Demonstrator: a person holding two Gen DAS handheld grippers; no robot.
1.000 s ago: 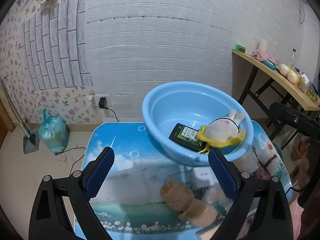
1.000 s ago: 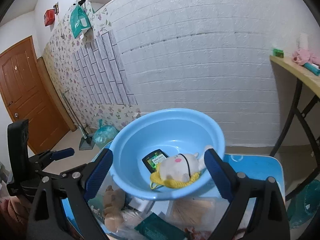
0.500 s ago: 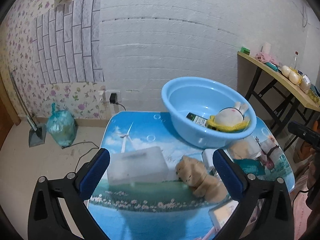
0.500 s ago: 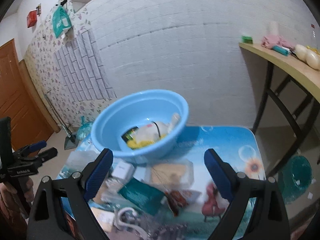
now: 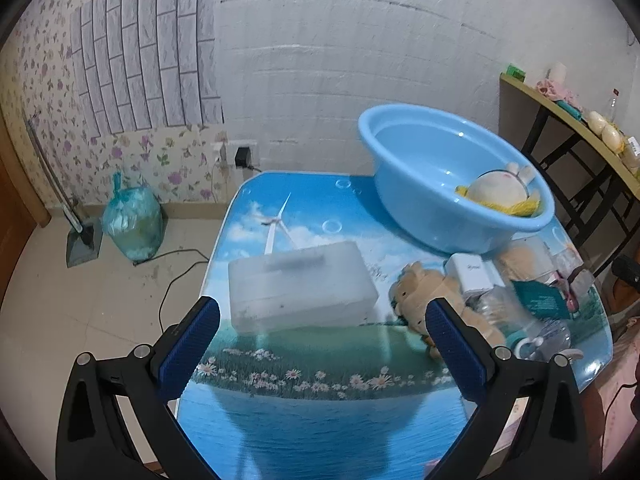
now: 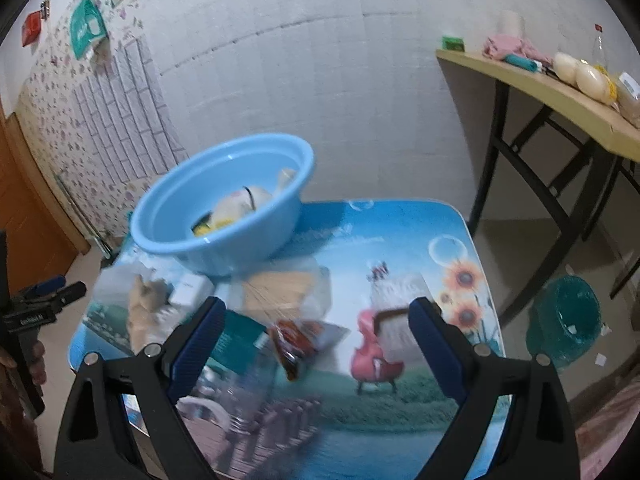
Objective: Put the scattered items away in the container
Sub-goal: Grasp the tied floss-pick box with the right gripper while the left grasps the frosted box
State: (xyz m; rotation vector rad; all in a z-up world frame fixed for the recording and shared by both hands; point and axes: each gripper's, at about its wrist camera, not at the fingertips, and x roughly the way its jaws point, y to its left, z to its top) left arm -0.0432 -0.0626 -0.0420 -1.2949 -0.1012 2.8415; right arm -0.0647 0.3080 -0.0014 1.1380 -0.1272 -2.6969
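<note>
A light blue basin (image 5: 440, 184) (image 6: 224, 208) stands at the back of the picture-printed table (image 5: 304, 368) (image 6: 400, 248) and holds a white rabbit plush with yellow knit (image 5: 500, 196) (image 6: 240, 204). Scattered in front of it lie a frosted plastic box (image 5: 300, 284), a tan plush toy (image 5: 424, 300) (image 6: 144, 304), a white charger box (image 5: 472, 276) (image 6: 192, 288), a teal packet (image 5: 540, 300) (image 6: 236, 340), a clear bag of tan sticks (image 6: 280, 288) and a red snack packet (image 6: 296, 340). My left gripper (image 5: 320, 344) is open above the near table edge. My right gripper (image 6: 316, 340) is open above the packets.
A wooden side table (image 6: 560, 92) with bottles and cloths stands at the right. A teal waste bin (image 6: 564, 316) sits on the floor beside it. A green rubbish bag (image 5: 132, 224) and a dustpan (image 5: 82, 240) stand by the left wall. A clear bottle (image 5: 516, 320) lies near the table's right edge.
Both grippers have pulled back and up from the basin, still open. More of the table and its scattered items shows; the frosted box has come into the left view.
</note>
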